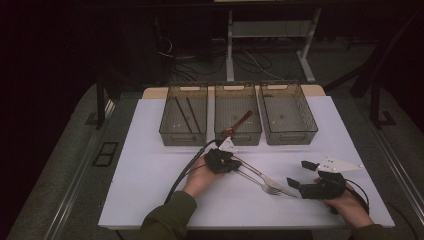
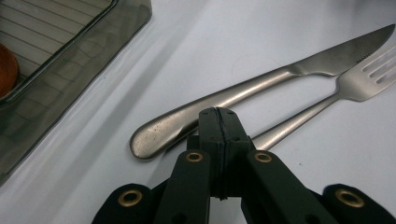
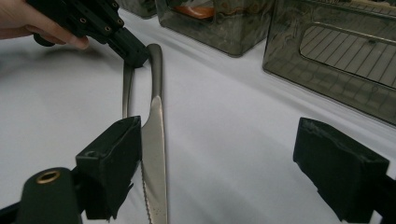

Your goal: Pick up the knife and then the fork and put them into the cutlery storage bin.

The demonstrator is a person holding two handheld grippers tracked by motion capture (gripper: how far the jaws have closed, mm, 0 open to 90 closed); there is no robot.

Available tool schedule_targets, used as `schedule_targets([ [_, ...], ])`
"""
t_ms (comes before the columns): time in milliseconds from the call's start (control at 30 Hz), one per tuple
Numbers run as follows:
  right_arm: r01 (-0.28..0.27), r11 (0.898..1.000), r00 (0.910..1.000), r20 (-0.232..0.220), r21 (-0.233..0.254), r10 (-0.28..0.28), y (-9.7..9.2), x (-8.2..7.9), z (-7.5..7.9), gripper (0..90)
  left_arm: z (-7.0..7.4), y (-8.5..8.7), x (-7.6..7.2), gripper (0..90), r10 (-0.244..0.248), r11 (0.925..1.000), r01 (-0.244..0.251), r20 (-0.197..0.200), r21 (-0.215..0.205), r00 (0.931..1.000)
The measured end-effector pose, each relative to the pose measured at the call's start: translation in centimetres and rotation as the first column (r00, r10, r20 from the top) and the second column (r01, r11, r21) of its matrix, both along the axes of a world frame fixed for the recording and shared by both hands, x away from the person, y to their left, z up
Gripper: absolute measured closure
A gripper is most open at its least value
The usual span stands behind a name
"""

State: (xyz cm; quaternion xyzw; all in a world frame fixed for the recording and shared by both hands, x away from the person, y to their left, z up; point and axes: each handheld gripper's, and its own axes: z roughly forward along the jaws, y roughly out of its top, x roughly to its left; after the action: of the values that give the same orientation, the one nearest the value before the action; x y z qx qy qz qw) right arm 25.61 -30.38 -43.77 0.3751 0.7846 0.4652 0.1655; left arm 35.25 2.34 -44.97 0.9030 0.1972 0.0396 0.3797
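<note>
A steel knife [image 2: 243, 88] and a steel fork [image 2: 327, 100] lie flat on the white table [image 1: 150, 165], side by side and close together. The knife has a thick rounded handle and a serrated blade. The fork's slim handle runs just beside the knife's, its near end under the closed left tongs [image 2: 218, 119]; its tines sit next to the knife blade.

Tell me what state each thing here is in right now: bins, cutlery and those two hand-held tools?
Left gripper: fingers shut, tips at the fork handle.
Right gripper: fingers open, holding nothing.
Knife: flat on the table.
Fork: flat beside the knife.
Left bin: holds two dark sticks.
Middle bin: holds a wooden spoon.
Right bin: looks empty.
</note>
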Motion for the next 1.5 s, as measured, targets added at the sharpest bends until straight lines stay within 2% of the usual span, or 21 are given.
schedule_targets([
  [300,-0.003,1.0,1.0,-0.005,-0.004,0.003,0.1,0.0,0.0,15.0,0.2,0.0,-0.4,89.2,-0.026,0.9995,0.026,-0.014,0.015,0.9996],
  [667,0.0,1.0,1.0,-0.006,-0.002,0.0,0.0,0.0,0.0,15.0,0.7,0.4,-1.1,89.2,-0.074,0.9942,0.077,-0.039,0.076,0.9965],
  [767,0.0,1.0,1.0,-0.005,-0.003,0.0,0.0,0.0,0.0,15.0,0.7,0.5,-1.6,89.2,-0.068,0.9956,0.071,-0.048,0.061,0.9965],
  [867,0.003,1.0,1.0,-0.005,0.0,-0.003,0.0,0.0,0.0,15.0,0.9,0.8,-2.0,89.2,-0.083,0.9931,0.088,-0.06,0.078,0.9947],
  [900,0.006,1.0,0.9999,-0.008,0.004,-0.006,0.0,0.0,0.0,15.0,1.0,1.0,-2.0,89.2,-0.105,0.9886,0.111,-0.055,0.103,0.9929],
  [933,0.007,1.0,0.9999,-0.01,0.005,-0.007,-0.1,0.0,0.0,15.0,1.0,1.1,-2.3,89.2,-0.093,0.991,0.098,-0.063,0.091,0.9937],
  [1033,0.01,1.0,0.9999,-0.01,0.006,-0.01,-0.1,-0.1,0.0,15.0,1.1,1.7,-2.7,89.2,-0.119,0.9865,0.126,-0.071,0.105,0.9903],
  [1267,0.01,1.0,0.9999,-0.011,0.005,-0.01,-0.1,0.0,0.0,15.0,1.1,2.7,-4.4,89.1,-0.133,0.9869,0.14,-0.095,0.079,0.9866],
  [1367,0.007,1.0,1.0,-0.005,0.002,-0.007,0.0,0.0,0.0,15.0,1.1,2.8,-4.7,88.9,-0.133,0.9869,0.139,-0.078,0.081,0.988],
  [1500,0.002,1.0,1.0,-0.005,-0.004,-0.002,0.0,0.0,0.0,15.0,1.5,2.3,-4.8,78.3,-0.116,0.9925,0.118,-0.066,0.032,0.9911],
])
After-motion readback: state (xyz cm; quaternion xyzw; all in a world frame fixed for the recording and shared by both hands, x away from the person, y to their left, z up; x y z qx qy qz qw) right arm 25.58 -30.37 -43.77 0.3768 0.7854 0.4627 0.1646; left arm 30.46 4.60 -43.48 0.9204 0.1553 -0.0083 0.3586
